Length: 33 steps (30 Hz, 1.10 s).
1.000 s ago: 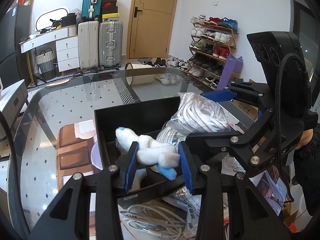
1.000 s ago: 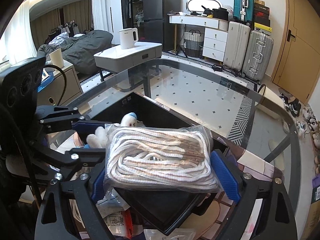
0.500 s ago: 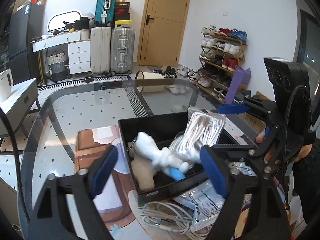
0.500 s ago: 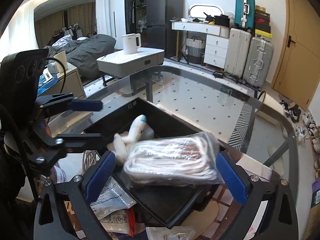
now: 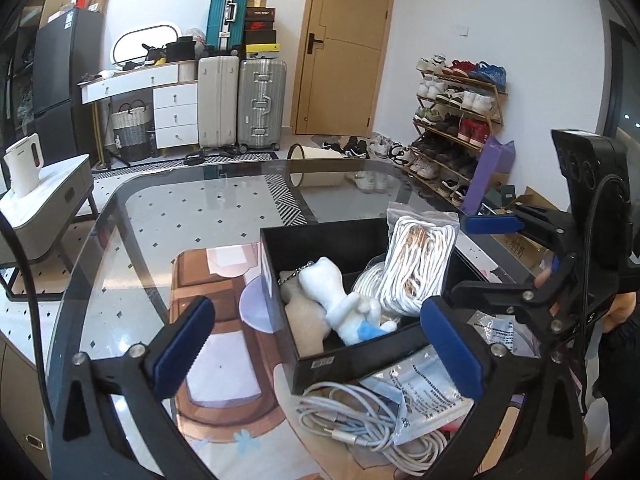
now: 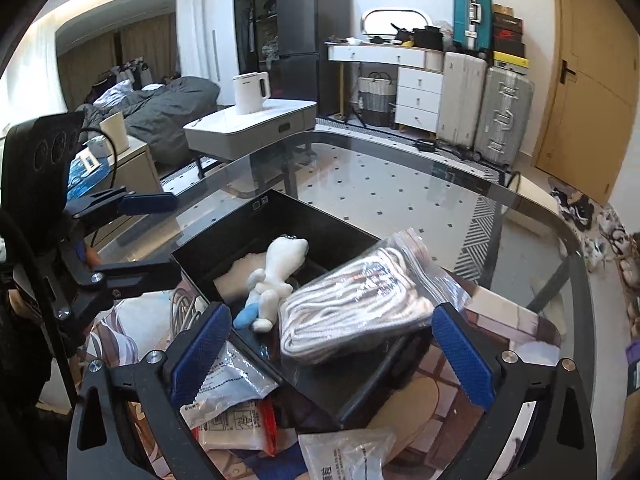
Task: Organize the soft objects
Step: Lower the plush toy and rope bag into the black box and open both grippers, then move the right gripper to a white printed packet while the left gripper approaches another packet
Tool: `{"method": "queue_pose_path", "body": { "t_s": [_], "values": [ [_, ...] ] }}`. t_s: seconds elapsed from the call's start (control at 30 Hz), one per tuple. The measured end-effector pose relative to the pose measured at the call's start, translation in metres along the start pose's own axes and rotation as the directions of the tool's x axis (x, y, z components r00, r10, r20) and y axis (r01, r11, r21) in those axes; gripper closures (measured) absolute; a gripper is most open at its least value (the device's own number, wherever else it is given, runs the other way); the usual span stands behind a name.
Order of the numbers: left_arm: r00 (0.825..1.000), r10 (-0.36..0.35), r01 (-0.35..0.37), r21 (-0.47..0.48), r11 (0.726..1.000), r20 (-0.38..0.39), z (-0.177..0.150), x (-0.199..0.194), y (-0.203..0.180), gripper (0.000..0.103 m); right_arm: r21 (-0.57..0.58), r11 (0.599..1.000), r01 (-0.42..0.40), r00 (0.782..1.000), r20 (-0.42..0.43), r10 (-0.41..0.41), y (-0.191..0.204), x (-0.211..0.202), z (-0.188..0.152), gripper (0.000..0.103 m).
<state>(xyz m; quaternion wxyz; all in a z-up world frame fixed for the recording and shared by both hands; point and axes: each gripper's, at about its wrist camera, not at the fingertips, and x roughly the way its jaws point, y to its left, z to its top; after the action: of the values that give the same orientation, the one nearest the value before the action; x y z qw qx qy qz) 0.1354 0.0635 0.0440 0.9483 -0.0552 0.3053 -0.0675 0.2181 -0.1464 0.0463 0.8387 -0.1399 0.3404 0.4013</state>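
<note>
1. Left gripper (image 5: 316, 344): jaws had just been opening and stood wide, nothing between the pads. The small white plush toy with a blue foot and a ball-chain (image 5: 340, 306) lay loose ahead of them, inside the black open-topped storage box (image 5: 352, 354).
2. Right gripper (image 6: 332, 344): jaws wide, pads clear of the clear zip bag of coiled white cord (image 6: 352, 300), which sat just ahead between them, slumped over the box's near wall and leaning on the toy.
3. Handling, plush: judged light, squashy, not fragile. Best taken across the torso; the chain and limbs would slip or dangle.
4. Handling, cord bag: judged light to moderate, floppy, with slick film. Contents likely to shift; a pinch at the bulging middle of the coil should hold better than the flat sealed edge.
5. A beige soft pad (image 5: 304, 322) lay under the toy, on the left jaw's side of the box.
6. Nearer than the jaws, on the glass bench (image 5: 168, 216): a loose grey-white cable bundle (image 5: 352, 416) and printed plastic packets (image 6: 228, 380), still outside the box. The cable was judged springy, prone to uncoil; grip across the whole bundle.
</note>
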Motion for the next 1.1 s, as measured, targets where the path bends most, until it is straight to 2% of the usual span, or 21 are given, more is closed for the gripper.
{"method": "queue_pose_path", "body": {
  "t_s": [0.2, 0.6, 0.83, 1.1],
  "values": [
    [1.000, 0.014, -0.014, -0.029, 0.999, 0.011, -0.010, -0.009, -0.003, 0.000, 0.076, 0.993, 0.093, 0.996, 0.006, -0.093, 0.001, -0.019, -0.022, 0.001],
    [0.999, 0.045, -0.045, -0.018, 0.999, 0.011, -0.029, -0.023, -0.015, 0.000, 0.165, 0.976, 0.145, 0.989, -0.007, -0.145, 0.002, -0.052, -0.063, 0.001],
    [0.998, 0.059, -0.060, -0.025, 0.998, -0.009, -0.043, -0.023, -0.021, 0.000, 0.184, 0.968, 0.169, 0.985, -0.057, -0.161, -0.007, -0.050, -0.085, 0.001],
    [0.997, 0.065, -0.066, -0.029, 0.997, -0.034, -0.055, -0.018, -0.024, 0.000, 0.204, 0.968, 0.146, 0.987, -0.098, -0.128, -0.017, -0.041, -0.096, 0.001]
  ]
}}
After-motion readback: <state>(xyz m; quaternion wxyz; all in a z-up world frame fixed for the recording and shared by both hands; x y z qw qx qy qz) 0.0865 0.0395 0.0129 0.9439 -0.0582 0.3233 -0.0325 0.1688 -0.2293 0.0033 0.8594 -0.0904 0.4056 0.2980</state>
